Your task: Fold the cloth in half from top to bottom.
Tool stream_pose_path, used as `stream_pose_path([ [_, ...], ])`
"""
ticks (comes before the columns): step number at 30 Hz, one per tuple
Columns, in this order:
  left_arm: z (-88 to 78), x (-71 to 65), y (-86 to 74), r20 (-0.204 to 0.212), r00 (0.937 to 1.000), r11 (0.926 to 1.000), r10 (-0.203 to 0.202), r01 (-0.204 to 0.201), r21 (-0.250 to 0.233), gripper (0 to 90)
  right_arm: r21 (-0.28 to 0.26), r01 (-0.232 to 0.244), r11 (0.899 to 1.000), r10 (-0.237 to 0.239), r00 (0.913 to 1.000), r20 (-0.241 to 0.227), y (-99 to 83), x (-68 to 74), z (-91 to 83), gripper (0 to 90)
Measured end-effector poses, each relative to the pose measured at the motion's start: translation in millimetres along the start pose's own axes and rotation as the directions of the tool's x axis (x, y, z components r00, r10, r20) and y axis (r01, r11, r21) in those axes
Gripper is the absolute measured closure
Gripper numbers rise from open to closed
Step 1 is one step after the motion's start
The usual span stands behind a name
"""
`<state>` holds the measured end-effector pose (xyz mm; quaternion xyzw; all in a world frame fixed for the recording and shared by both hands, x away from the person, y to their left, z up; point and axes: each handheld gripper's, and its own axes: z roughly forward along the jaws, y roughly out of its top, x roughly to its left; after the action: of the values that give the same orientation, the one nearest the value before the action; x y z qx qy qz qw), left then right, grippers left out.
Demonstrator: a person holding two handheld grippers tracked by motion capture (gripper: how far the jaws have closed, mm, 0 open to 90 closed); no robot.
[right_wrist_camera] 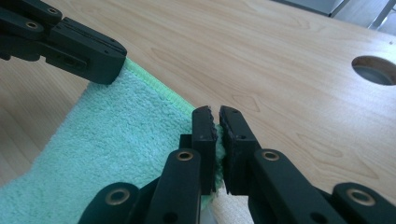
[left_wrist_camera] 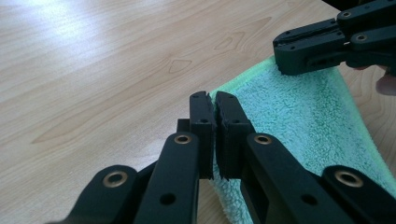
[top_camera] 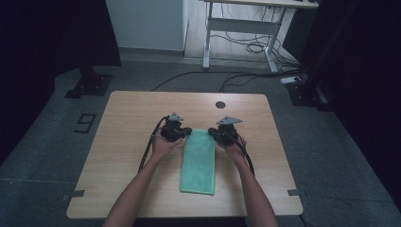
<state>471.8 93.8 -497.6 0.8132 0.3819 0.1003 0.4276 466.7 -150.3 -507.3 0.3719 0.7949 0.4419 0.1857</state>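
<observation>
A green folded towel (top_camera: 197,163) lies lengthwise in the middle of the wooden table (top_camera: 132,123). My left gripper (top_camera: 187,132) pinches its far left corner and my right gripper (top_camera: 213,134) pinches its far right corner. In the left gripper view the jaws (left_wrist_camera: 214,100) are shut with the towel's (left_wrist_camera: 299,116) edge squeezed between them, and the right gripper (left_wrist_camera: 282,58) bites the other corner farther off. In the right gripper view the jaws (right_wrist_camera: 217,114) clamp the hemmed edge of the towel (right_wrist_camera: 126,135), with the left gripper (right_wrist_camera: 112,63) at the upper left. The far end of the towel is lifted a little off the table.
A round cable hole (top_camera: 220,104) sits in the tabletop just beyond the grippers, also seen as the hole (right_wrist_camera: 376,70). Bare wood lies on both sides of the towel. A white desk frame (top_camera: 206,42) and loose cables are on the floor behind the table.
</observation>
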Motion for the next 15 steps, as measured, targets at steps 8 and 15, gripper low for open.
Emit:
stream_pose_path([
  [8,-9.6,-2.3,8.0,-0.007,0.9999,0.9996,0.008,-0.008,-0.025,86.3,-0.023,0.026,0.999,-0.026,0.9996,0.008,5.7,1.5,-4.1,84.5],
  [15,-21.5,-0.5,17.8,-0.008,1.0000,0.9977,0.005,-0.005,-0.068,86.4,-0.076,0.041,0.996,-0.041,0.9992,0.001,21.2,-1.0,-8.5,84.6],
])
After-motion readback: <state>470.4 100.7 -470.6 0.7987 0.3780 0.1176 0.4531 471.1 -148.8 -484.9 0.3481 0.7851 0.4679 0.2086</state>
